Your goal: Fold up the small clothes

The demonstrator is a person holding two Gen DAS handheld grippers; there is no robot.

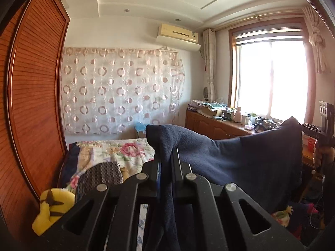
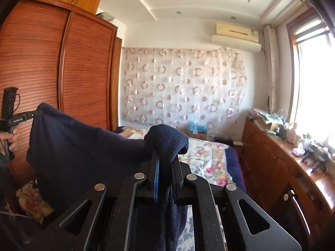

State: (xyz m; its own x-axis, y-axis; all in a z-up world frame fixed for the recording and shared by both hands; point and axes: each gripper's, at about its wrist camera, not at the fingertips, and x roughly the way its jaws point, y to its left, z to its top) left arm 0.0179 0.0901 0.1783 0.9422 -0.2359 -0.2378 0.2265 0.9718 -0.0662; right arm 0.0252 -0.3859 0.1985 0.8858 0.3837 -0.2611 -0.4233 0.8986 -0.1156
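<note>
Left wrist view had the left gripper (image 1: 167, 156) dead centre at 6 o'clock, its fingers pressed together on a bunched corner of a navy cloth (image 1: 240, 156); the pinched bit poked up past the fingertips and more of it hung down between the fingers. From there the cloth ran off toward 3 o'clock, where the right gripper (image 1: 301, 125) was pinching the other top corner, with the person's hand (image 1: 322, 152) wrapped round the handle below it.

Right wrist view was the mirror of that; right gripper (image 2: 165, 156) squeezed shut on its own wad of the cloth (image 2: 83, 152), cloth stretching out to 9 o'clock where the left gripper (image 2: 38, 113) held the far corner. So the thing was held up in the air between the two, top edge sagging a little in the middle, well above the bed (image 1: 117, 150) with its flowery quilt; a wardrobe (image 2: 62, 73) stood off at 9 to 10 o'clock.

My guess is it was being held up and spread before laying it down to fold. What could go wrong: both grips looked like scrunched wads rather than clean corners, so the edges might land crooked; pulling the two apart too hard could drag a corner out of a pinch; and the hanging bottom could catch or crumple on the quilt on the way down.
</note>
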